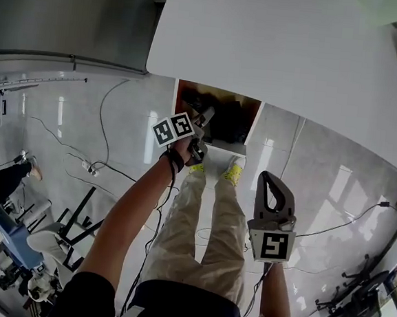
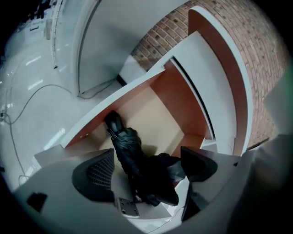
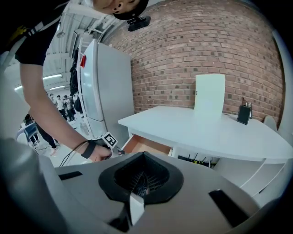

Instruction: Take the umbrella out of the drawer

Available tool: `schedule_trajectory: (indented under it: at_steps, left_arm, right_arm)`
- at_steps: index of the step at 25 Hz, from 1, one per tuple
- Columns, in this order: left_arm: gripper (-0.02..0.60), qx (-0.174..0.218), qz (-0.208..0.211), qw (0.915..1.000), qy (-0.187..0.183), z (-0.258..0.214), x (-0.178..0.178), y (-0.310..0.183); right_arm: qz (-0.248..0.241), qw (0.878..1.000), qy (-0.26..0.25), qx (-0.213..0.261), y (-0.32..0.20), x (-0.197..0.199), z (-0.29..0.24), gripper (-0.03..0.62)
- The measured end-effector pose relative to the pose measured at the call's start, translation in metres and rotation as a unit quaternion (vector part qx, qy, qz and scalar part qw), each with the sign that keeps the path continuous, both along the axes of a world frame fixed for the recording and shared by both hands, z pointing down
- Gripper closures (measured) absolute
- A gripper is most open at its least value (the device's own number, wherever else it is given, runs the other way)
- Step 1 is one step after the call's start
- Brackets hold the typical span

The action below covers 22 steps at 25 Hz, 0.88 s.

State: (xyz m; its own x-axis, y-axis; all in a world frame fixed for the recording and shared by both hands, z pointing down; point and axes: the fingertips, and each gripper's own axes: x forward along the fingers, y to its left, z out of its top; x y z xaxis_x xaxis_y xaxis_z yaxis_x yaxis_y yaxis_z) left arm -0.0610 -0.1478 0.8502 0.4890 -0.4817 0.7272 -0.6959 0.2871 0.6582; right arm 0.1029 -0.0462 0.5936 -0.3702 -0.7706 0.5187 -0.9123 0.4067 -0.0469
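A folded black umbrella (image 2: 130, 153) lies in the open wooden drawer (image 2: 155, 116) under the white table (image 1: 277, 51). Its handle end points to the drawer's back. My left gripper (image 2: 146, 171) is down in the drawer, open, one jaw on each side of the umbrella's loose fabric. In the head view the left gripper (image 1: 205, 120) is at the drawer (image 1: 223, 147) front, and the contents look dark. My right gripper (image 1: 271, 185) is held away from the drawer, above the person's legs. The right gripper (image 3: 139, 180) is shut with nothing in it.
A tall grey fridge (image 3: 107, 87) stands left of the table (image 3: 197, 128) against a brick wall. A white board (image 3: 209, 93) and a small dark stand (image 3: 242, 114) sit on the tabletop. Cables (image 1: 94, 166) trail over the glossy floor, with chairs (image 1: 53, 235) at lower left.
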Motion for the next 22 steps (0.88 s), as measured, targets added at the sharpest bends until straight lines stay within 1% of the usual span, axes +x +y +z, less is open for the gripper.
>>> schedule_trajectory:
  at_steps: [3,5,7,11,15,20,21,22]
  left_arm:
    - [0.13,-0.02,-0.018,0.9996,-0.004,0.023,-0.002,-0.004]
    - [0.131,-0.023,-0.029,0.9993,-0.006,0.032,0.0,-0.014]
    - [0.13,-0.027,-0.026,0.9992,-0.011,0.04,0.006,-0.023]
    - [0.132,-0.048,-0.01,0.997,-0.06,0.064,0.003,-0.026]
    - [0.132,-0.055,-0.014,0.9946,-0.086,0.08,-0.003,-0.031]
    - [0.138,-0.075,-0.007,0.9875,-0.138,0.093,-0.007,-0.031]
    - [0.154,-0.08,-0.01,0.9854,-0.15,0.095,-0.009,-0.029]
    - [0.228,-0.086,-0.014,0.9835,-0.159,0.096,-0.012,-0.028]
  right_arm:
    - [0.0,1.0,-0.004,-0.01,0.002,0.0,0.013,0.568]
    - [-0.002,1.0,-0.005,-0.009,0.0,0.001,0.019,0.568]
    - [-0.002,1.0,-0.007,-0.01,0.0,0.001,0.024,0.568]
    - [0.003,1.0,-0.012,-0.016,0.003,-0.002,0.031,0.568]
    - [0.001,1.0,-0.018,-0.022,0.006,-0.005,0.036,0.568]
    - [0.0,0.999,-0.019,-0.027,0.009,-0.004,0.045,0.568]
    - [0.001,0.999,-0.021,-0.028,0.01,-0.004,0.046,0.568]
    - [0.003,0.999,-0.022,-0.028,0.01,-0.005,0.046,0.568]
